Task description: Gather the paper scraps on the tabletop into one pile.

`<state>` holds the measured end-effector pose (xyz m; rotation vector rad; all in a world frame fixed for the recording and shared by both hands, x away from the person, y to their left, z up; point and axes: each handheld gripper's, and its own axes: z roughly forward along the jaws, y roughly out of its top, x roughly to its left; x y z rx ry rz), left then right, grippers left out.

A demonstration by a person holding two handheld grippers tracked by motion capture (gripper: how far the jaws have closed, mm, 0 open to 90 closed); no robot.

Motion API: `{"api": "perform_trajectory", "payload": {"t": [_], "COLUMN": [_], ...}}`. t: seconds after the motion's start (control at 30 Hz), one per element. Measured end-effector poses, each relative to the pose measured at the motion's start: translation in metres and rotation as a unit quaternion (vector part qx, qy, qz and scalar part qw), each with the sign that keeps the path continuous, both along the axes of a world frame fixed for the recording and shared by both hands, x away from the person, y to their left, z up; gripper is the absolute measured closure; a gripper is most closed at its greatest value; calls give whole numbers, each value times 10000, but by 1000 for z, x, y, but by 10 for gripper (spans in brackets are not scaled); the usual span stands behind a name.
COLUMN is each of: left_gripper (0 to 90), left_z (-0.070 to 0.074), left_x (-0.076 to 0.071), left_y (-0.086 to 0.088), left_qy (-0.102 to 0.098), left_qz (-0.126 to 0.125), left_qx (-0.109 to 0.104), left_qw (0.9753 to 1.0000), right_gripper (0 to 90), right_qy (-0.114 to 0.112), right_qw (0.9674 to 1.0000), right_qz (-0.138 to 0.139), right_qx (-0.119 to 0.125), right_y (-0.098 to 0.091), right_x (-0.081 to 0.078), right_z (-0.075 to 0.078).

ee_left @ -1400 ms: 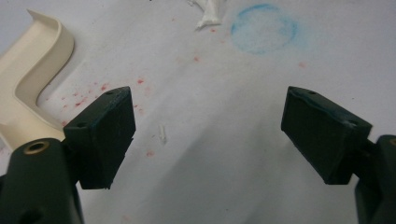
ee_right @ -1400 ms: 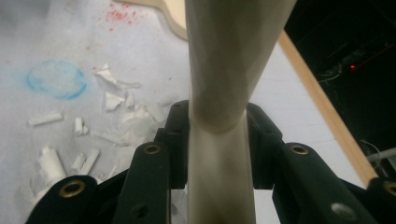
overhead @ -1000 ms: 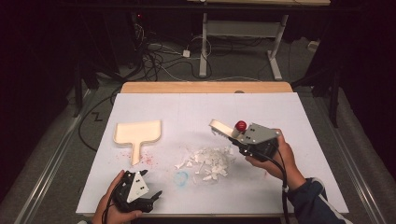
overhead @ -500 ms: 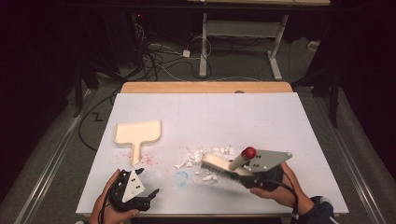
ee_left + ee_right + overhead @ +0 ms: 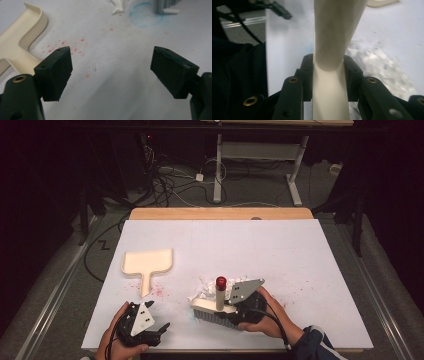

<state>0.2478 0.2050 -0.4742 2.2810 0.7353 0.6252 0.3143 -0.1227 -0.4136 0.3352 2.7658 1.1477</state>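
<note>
Brush [image 5: 216,309] down on the table [image 5: 300,255], bristles on the white sheet at the near edge of the heap of white scraps [image 5: 206,289], its red-capped post standing up. The right gripper [image 5: 328,75] has its jaws clamped tight on the brush's cream handle, which rises straight up between them in the right gripper view. This looks like the sweeping step, with the scraps being gathered toward the dustpan [image 5: 147,263].

And the dustpan sits well apart from the pile, off to the left, its handle pointing to the person's side. Nothing visible in it: the tray reads bare from above, so all the scraps are out on the table.

The left gripper [image 5: 111,72] hovers low near the front edge, jaws spread wide and holding nothing, the dustpan's cream handle [image 5: 15,47] just off its left jaw. My read on the next move: that open gripper takes the dustpan handle and brings the pan's mouth up to the pile, so the brush can push the scraps in without scattering them.
</note>
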Motion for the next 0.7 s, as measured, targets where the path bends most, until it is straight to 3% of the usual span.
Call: {"api": "perform_trajectory", "payload": {"t": [0.27,0.4,0.53,0.6,0.7], "left_gripper": [169,169,169,169,169], "left_z": [-1,-1,0,0,1], "left_x": [0,0,-1,-1,-1], "left_y": [-2,-3,-2,-1,0], "left_qy": [10,17,18,1,-9], "left_qz": [-59,-60,-61,-47,-31], "left_qx": [60,52,35,0,-2], "left_qw": [10000,10000,10000,10000,10000], "right_gripper": [681,682,682,682,682], "right_qy": [-156,-444,-350,-418,-331], "right_qw": [9978,9947,9950,9944,9942], "right_qz": [-646,-908,-933,-955,-930], "right_qx": [-44,-168,93,178,438], "right_y": [-16,-21,-26,-24,-18], "right_x": [16,16,15,13,11], "right_z": [0,5,12,16,19]}}
